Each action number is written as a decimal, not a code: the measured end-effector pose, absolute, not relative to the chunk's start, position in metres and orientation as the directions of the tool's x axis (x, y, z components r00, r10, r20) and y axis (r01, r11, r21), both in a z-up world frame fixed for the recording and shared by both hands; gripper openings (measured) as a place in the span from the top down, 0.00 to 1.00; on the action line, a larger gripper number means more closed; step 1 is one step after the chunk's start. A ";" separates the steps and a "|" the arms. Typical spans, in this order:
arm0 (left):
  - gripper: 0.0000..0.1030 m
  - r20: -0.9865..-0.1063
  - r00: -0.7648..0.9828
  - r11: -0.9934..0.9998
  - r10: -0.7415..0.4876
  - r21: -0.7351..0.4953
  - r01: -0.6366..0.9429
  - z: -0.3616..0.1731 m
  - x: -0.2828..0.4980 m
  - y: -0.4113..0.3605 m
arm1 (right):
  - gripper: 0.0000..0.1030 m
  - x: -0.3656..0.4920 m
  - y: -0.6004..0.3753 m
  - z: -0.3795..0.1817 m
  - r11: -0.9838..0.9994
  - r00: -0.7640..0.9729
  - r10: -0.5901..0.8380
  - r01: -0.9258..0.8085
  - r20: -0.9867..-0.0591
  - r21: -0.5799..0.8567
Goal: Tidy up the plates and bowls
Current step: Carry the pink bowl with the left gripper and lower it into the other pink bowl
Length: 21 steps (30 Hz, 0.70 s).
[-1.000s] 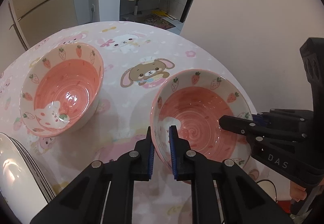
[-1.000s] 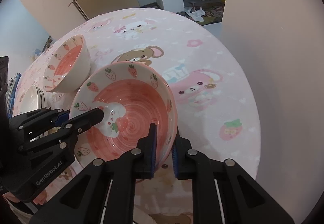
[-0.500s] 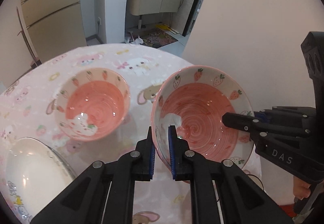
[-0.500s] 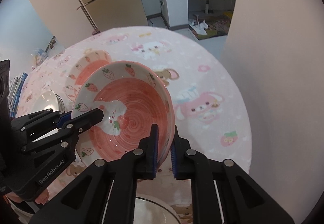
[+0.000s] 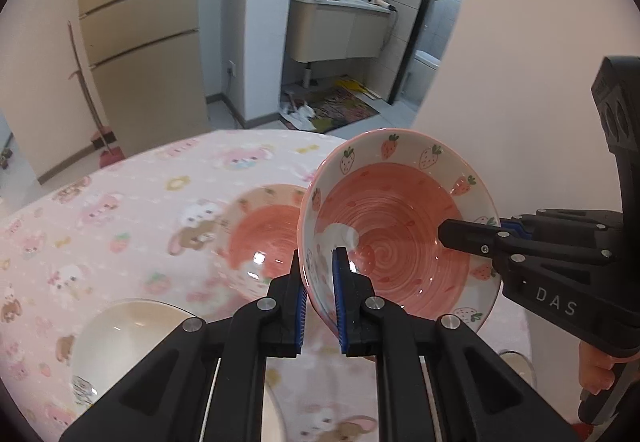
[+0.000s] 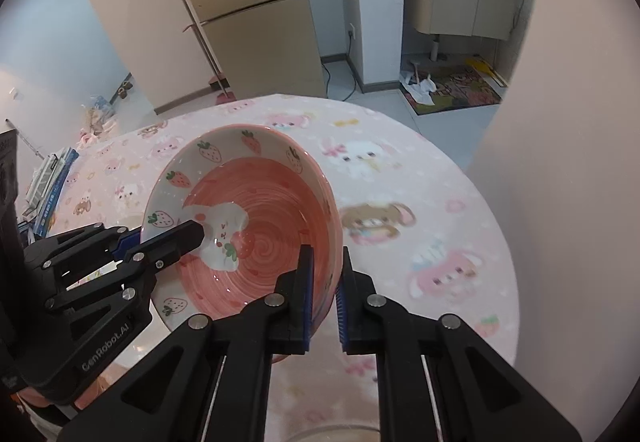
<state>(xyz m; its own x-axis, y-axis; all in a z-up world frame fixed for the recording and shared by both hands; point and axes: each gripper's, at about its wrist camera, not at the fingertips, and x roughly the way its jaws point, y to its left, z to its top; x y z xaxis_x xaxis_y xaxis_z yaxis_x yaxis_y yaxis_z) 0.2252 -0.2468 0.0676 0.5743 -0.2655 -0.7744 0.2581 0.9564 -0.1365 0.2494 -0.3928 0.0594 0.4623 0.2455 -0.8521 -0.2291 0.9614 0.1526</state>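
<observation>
Both grippers hold one pink strawberry bowl (image 5: 400, 234) in the air above the table. My left gripper (image 5: 319, 282) is shut on its left rim. My right gripper (image 6: 324, 282) is shut on its right rim; the bowl fills the right wrist view (image 6: 260, 218). A second pink strawberry bowl (image 5: 256, 230) sits on the table, partly hidden behind the held one. A white plate (image 5: 120, 342) lies at the lower left. The right gripper shows at the right of the left wrist view (image 5: 472, 238), the left gripper at the left of the right wrist view (image 6: 176, 238).
The round table has a pink cartoon tablecloth (image 6: 420, 202). A pale wall (image 6: 560, 122) stands close on the right. A fridge (image 6: 248, 14) and a bathroom doorway (image 5: 344, 42) are beyond the table.
The held bowl has been lifted higher and carried left, so it now overlaps the second bowl. Both grippers stay shut on its rim.
</observation>
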 end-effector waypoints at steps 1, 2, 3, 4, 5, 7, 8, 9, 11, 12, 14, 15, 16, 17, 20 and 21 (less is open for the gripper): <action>0.87 -0.777 0.574 0.959 -0.259 -0.135 0.249 0.066 0.228 -0.242 | 0.91 0.253 -0.388 0.057 0.960 0.459 0.249 -0.232 -0.853 0.156; 0.87 -0.781 0.570 0.961 -0.255 -0.137 0.242 0.063 0.232 -0.238 | 0.91 0.257 -0.384 0.054 0.959 0.456 0.251 -0.235 -0.854 0.156; 0.87 -0.785 0.565 0.962 -0.253 -0.140 0.236 0.060 0.235 -0.234 | 0.91 0.260 -0.379 0.052 0.959 0.452 0.252 -0.237 -0.855 0.157; 0.87 -0.789 0.561 0.963 -0.249 -0.141 0.230 0.058 0.238 -0.230 | 0.91 0.263 -0.374 0.049 0.958 0.448 0.254 -0.241 -0.857 0.158; 0.87 -0.792 0.559 0.964 -0.246 -0.142 0.224 0.055 0.241 -0.225 | 0.91 0.267 -0.370 0.047 0.957 0.445 0.255 -0.244 -0.859 0.158; 0.87 -0.796 0.555 0.966 -0.242 -0.146 0.212 0.049 0.243 -0.219 | 0.91 0.271 -0.363 0.042 0.956 0.440 0.255 -0.250 -0.861 0.155; 0.87 -0.799 0.552 0.967 -0.241 -0.149 0.207 0.046 0.244 -0.216 | 0.91 0.274 -0.360 0.040 0.956 0.438 0.252 -0.253 -0.863 0.151; 0.87 -0.801 0.549 0.968 -0.239 -0.149 0.203 0.043 0.246 -0.215 | 0.91 0.276 -0.357 0.038 0.956 0.436 0.250 -0.254 -0.865 0.148; 0.87 -0.805 0.545 0.969 -0.235 -0.151 0.193 0.038 0.251 -0.210 | 0.91 0.280 -0.351 0.034 0.955 0.430 0.246 -0.258 -0.869 0.143; 0.87 -0.806 0.543 0.970 -0.235 -0.155 0.190 0.036 0.252 -0.209 | 0.91 0.282 -0.349 0.033 0.956 0.429 0.241 -0.260 -0.871 0.137; 0.87 -0.808 0.541 0.970 -0.232 -0.155 0.185 0.033 0.254 -0.207 | 0.91 0.284 -0.345 0.030 0.956 0.428 0.234 -0.262 -0.873 0.128; 0.87 -0.809 0.540 0.971 -0.231 -0.155 0.184 0.032 0.255 -0.207 | 0.91 0.285 -0.344 0.029 0.957 0.427 0.232 -0.263 -0.874 0.126; 0.87 -0.810 0.539 0.971 -0.231 -0.155 0.183 0.031 0.255 -0.206 | 0.92 0.286 -0.343 0.028 0.957 0.426 0.230 -0.264 -0.875 0.123; 0.87 -0.811 0.537 0.971 -0.231 -0.156 0.181 0.030 0.256 -0.206 | 0.91 0.287 -0.342 0.027 0.957 0.426 0.227 -0.266 -0.876 0.119; 0.87 -0.809 0.541 0.972 -0.228 -0.156 0.176 0.026 0.259 -0.204 | 0.91 0.289 -0.337 0.025 0.958 0.434 0.204 -0.272 -0.877 0.088; 0.87 -0.807 0.545 0.973 -0.225 -0.155 0.173 0.024 0.259 -0.204 | 0.92 0.289 -0.335 0.024 0.959 0.441 0.190 -0.274 -0.877 0.070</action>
<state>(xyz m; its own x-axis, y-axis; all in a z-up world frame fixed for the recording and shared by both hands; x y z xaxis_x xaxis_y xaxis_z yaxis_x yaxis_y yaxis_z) 0.2594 -0.2040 0.0243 0.5452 -0.2254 -0.8074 0.1732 0.9727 -0.1546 0.2889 -0.3345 0.0241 0.4407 0.1897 -0.8774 -0.2744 0.9591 0.0696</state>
